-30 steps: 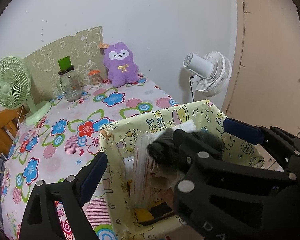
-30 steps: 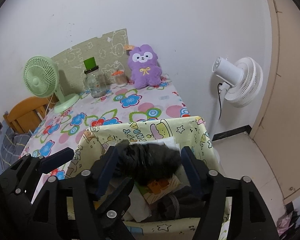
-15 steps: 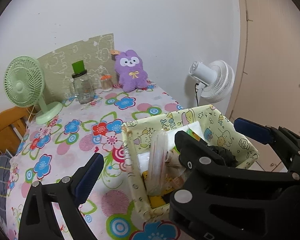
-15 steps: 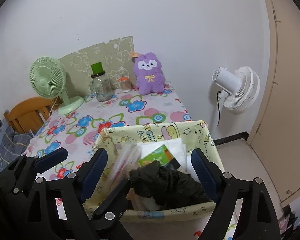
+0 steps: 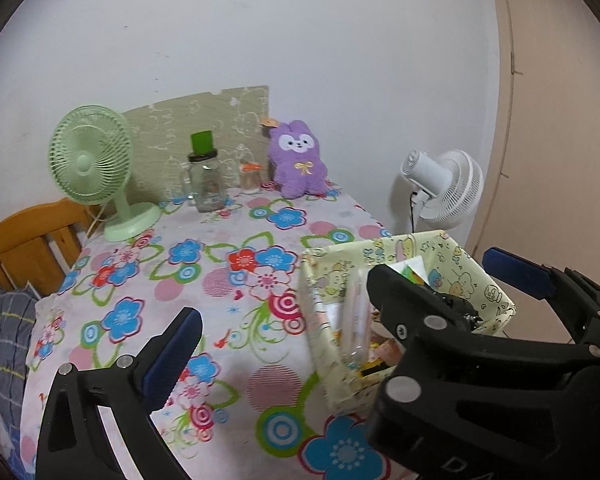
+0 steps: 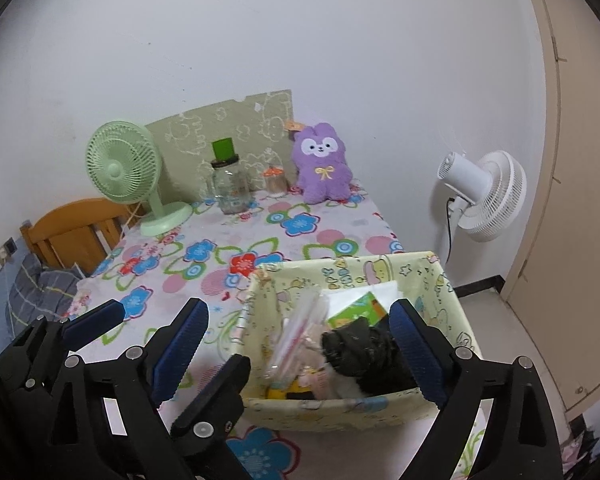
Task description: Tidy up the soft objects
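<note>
- Left wrist view looks forward and down along its fingers (image 5: 172, 344), from near the table's front edge, towards the back wall
- The basket (image 5: 320, 276) sits close, low at right, partly behind the other gripper (image 5: 440, 340)
- Right wrist view faces the same way, set further right, with the basket (image 6: 340, 272) near and central
- Both share the table (image 6: 260, 232), green fan (image 5: 90, 160), jar (image 6: 230, 188), plush (image 6: 322, 164) and white fan (image 5: 444, 188)
</note>
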Available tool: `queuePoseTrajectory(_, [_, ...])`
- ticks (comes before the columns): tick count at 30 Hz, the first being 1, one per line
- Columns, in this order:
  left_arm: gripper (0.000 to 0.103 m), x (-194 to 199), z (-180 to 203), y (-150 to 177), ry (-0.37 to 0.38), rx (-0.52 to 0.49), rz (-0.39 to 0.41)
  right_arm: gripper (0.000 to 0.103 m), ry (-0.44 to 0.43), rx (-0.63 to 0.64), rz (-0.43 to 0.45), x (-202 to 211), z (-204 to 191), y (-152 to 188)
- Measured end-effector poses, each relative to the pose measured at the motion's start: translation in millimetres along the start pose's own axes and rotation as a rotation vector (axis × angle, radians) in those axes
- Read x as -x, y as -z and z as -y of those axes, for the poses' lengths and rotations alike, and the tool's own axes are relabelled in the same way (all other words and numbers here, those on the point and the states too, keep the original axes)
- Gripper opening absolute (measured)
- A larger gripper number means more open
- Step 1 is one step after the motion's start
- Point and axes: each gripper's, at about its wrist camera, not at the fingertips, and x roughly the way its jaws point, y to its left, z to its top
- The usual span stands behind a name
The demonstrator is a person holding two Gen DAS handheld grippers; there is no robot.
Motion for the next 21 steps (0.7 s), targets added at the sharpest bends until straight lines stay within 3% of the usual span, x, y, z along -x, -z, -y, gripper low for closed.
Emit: queuePoseTrajectory(21, [0.103, 68.6, -66.0, 20.5, -0.166, 0.102, 0.108, 0.103, -0.072, 0.052, 0.093, 47.9, -56.1, 2.5])
